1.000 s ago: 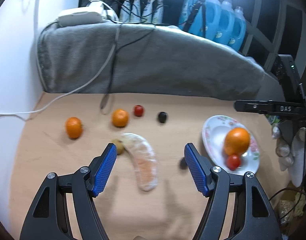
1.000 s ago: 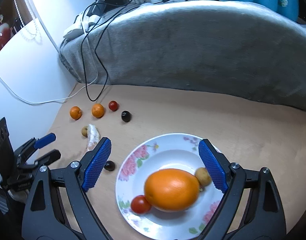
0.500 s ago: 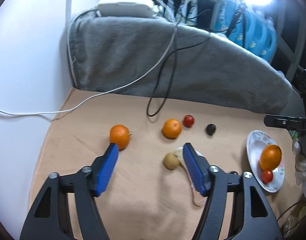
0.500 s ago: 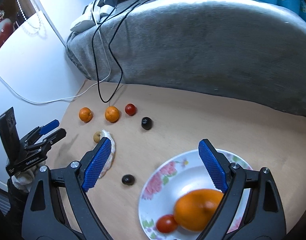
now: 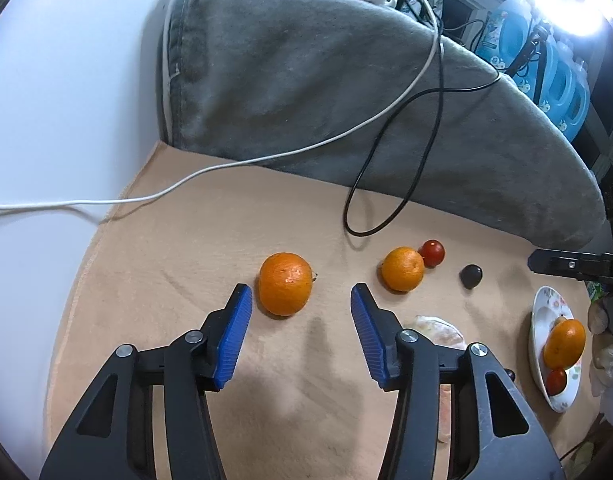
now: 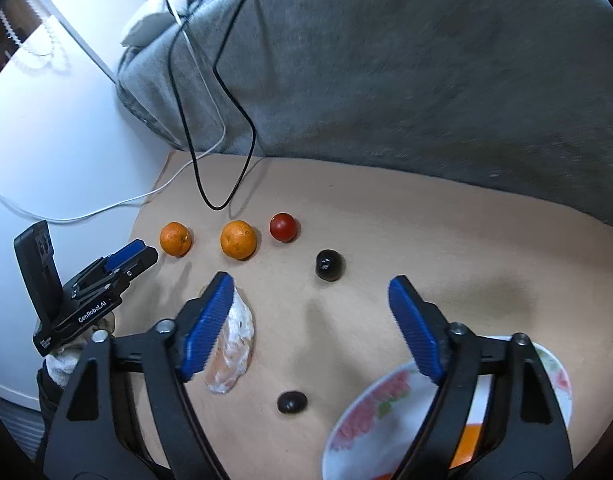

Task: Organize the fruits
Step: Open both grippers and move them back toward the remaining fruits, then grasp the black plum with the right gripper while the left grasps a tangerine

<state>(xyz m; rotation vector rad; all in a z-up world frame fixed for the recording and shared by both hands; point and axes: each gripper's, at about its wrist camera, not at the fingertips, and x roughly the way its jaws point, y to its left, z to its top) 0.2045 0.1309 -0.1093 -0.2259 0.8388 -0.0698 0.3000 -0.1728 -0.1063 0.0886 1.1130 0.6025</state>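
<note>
**Left gripper lines up on the tangerine**

Left gripper (image 5: 300, 330), jaws apart, hovers just short of the tangerine (image 5: 285, 283) near the desk's (image 5: 166, 248) left edge. Judge it light, soft-skinned, prone to roll: pinch its widest middle gently. Your right gripper (image 6: 310, 326) hangs spread, empty.

A big gray blanket (image 5: 346, 92) lies along the back of the tan counter (image 5: 194, 240) — a white cord (image 5: 266, 156) and a black cord (image 5: 426, 148) hang down over it. Blue bottles (image 5: 546, 64) stand behind.
</note>
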